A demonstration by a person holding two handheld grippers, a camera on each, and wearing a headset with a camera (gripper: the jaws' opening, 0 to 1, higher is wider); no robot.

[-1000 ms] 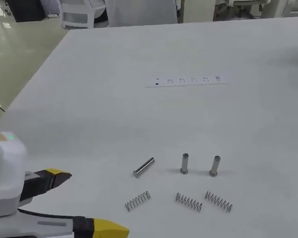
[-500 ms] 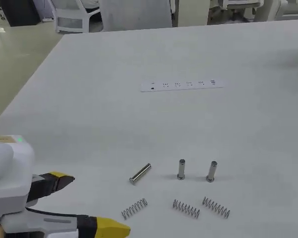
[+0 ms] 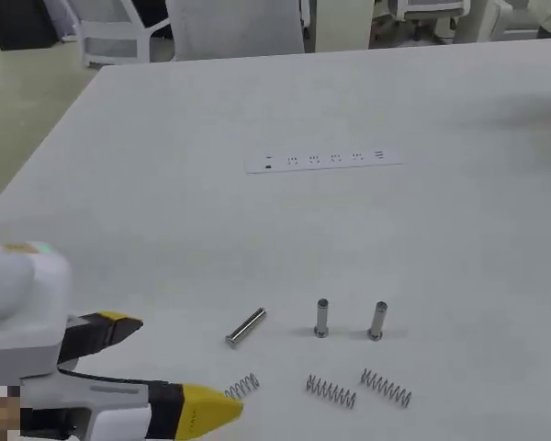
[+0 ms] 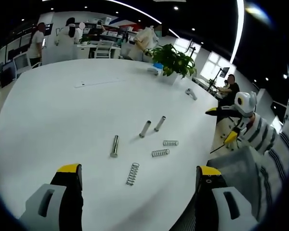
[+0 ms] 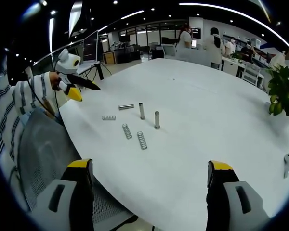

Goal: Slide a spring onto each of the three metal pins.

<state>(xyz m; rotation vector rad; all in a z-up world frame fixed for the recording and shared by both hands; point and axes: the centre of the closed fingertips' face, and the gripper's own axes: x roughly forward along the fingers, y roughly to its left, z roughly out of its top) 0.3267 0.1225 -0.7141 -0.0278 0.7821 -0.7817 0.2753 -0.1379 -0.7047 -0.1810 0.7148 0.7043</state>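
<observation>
Three metal pins sit on the white table [image 3: 165,202]: one lies flat [image 3: 245,327], two stand upright [image 3: 321,318] [image 3: 377,321]. Three springs lie in front of them [image 3: 242,386] [image 3: 330,390] [image 3: 386,387]. My left gripper [image 3: 170,367] is open at the lower left, its yellow tip just left of the leftmost spring. In the left gripper view the open left gripper [image 4: 139,169] faces that spring [image 4: 133,173] and the flat pin [image 4: 115,145]. My right gripper [image 5: 149,165] is open, well back from the pins [image 5: 141,110] and springs [image 5: 127,131].
A flat power strip [image 3: 323,161] lies mid-table beyond the pins. Chairs [image 3: 234,28] stand at the far edge. A potted plant [image 4: 172,60] and a small grey object [image 4: 191,94] sit at one end of the table. The near table edge runs close to the springs.
The head camera has shifted, so the whole scene sits lower and further left. My left gripper's yellow tip now lies closer to the leftmost spring. Pins and springs have not moved.
</observation>
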